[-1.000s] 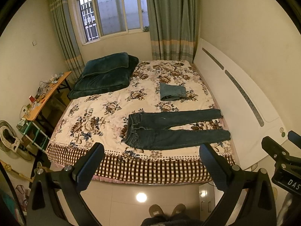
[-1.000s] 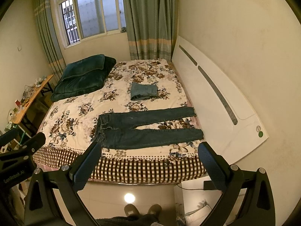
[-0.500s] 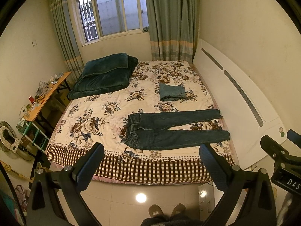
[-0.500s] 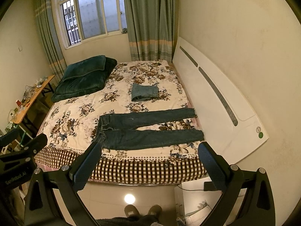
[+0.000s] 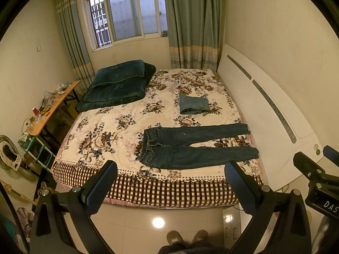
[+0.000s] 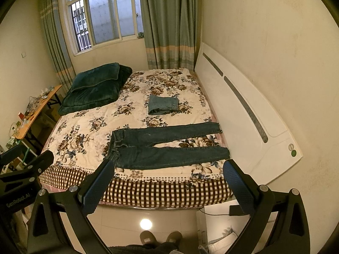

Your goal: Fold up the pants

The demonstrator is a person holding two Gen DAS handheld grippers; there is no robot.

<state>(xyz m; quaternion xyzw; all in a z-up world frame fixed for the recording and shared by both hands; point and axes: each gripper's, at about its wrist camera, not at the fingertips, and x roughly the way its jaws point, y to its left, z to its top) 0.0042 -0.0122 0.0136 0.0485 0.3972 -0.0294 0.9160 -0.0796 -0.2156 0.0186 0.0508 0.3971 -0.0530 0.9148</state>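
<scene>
Dark blue jeans (image 5: 190, 146) (image 6: 161, 148) lie flat on the floral bedspread near the bed's front edge, waistband to the left, both legs spread toward the right. Behind them sits a folded pair of lighter jeans (image 5: 193, 104) (image 6: 162, 105). My left gripper (image 5: 169, 184) stands open in front of the bed, above the floor, with nothing between its fingers. My right gripper (image 6: 166, 181) is open too, equally short of the bed. Each gripper's body shows at the edge of the other's view.
A dark green quilt and pillow (image 5: 118, 84) are piled at the bed's back left. The white headboard (image 5: 264, 114) runs along the right. A cluttered wooden desk (image 5: 53, 108) stands left of the bed. A person's slippered feet (image 5: 186, 236) stand on the shiny tiled floor.
Both views have drifted slightly, with the bed sitting a touch higher in the right wrist view. The jeans have not moved and both grippers stay open.
</scene>
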